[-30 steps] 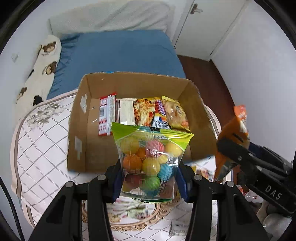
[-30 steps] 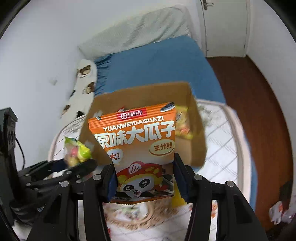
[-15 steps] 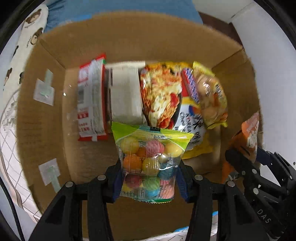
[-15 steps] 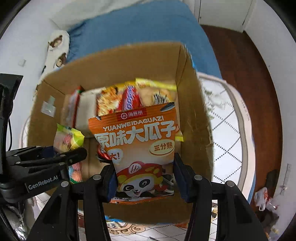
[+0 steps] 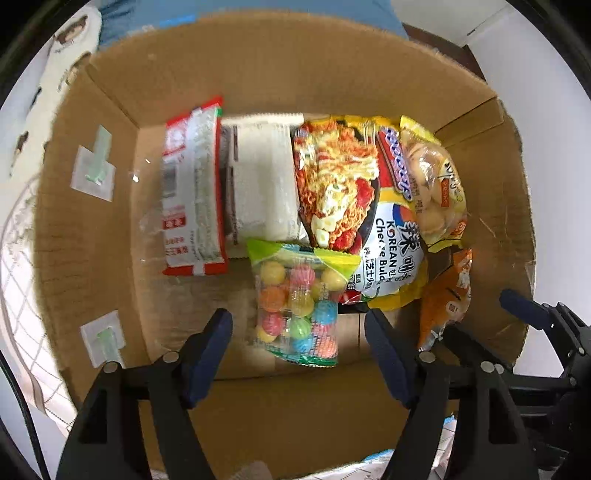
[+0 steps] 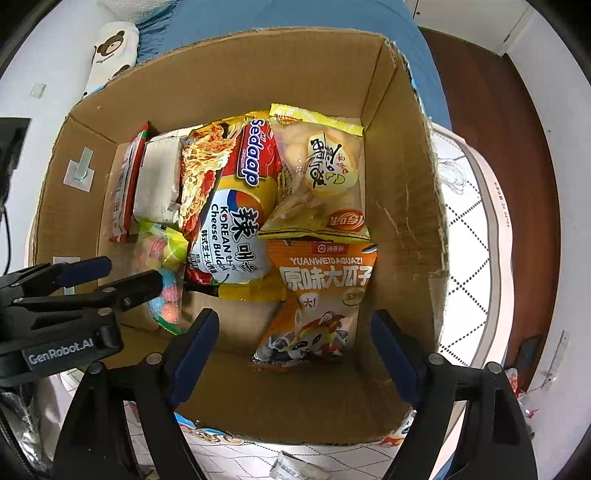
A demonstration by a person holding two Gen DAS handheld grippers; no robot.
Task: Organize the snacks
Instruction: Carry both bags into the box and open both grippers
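A cardboard box (image 5: 92, 236) (image 6: 406, 221) holds several snack packs. My left gripper (image 5: 298, 328) is open over the box; the clear bag of coloured candy balls (image 5: 299, 306) lies free between its fingers on the box floor, also visible in the right wrist view (image 6: 162, 266). My right gripper (image 6: 295, 332) is open; the orange sunflower-seed bag (image 6: 321, 302) lies free between its fingers, also seen in the left wrist view (image 5: 448, 295). Behind lie a noodle pack (image 6: 236, 206), a yellow snack bag (image 6: 321, 177), a white pack (image 5: 266, 177) and a red-and-white pack (image 5: 192, 199).
The box stands on a white patterned table (image 6: 476, 229). A blue bed (image 6: 288, 18) and a bear-print pillow (image 6: 110, 48) lie behind it. Brown floor (image 6: 498, 110) is to the right. The left gripper's body (image 6: 55, 314) reaches into the box's left side.
Both grippers have opened and let go of their bags, which now lie on the box floor. Both grippers had moved forward and down over the box.
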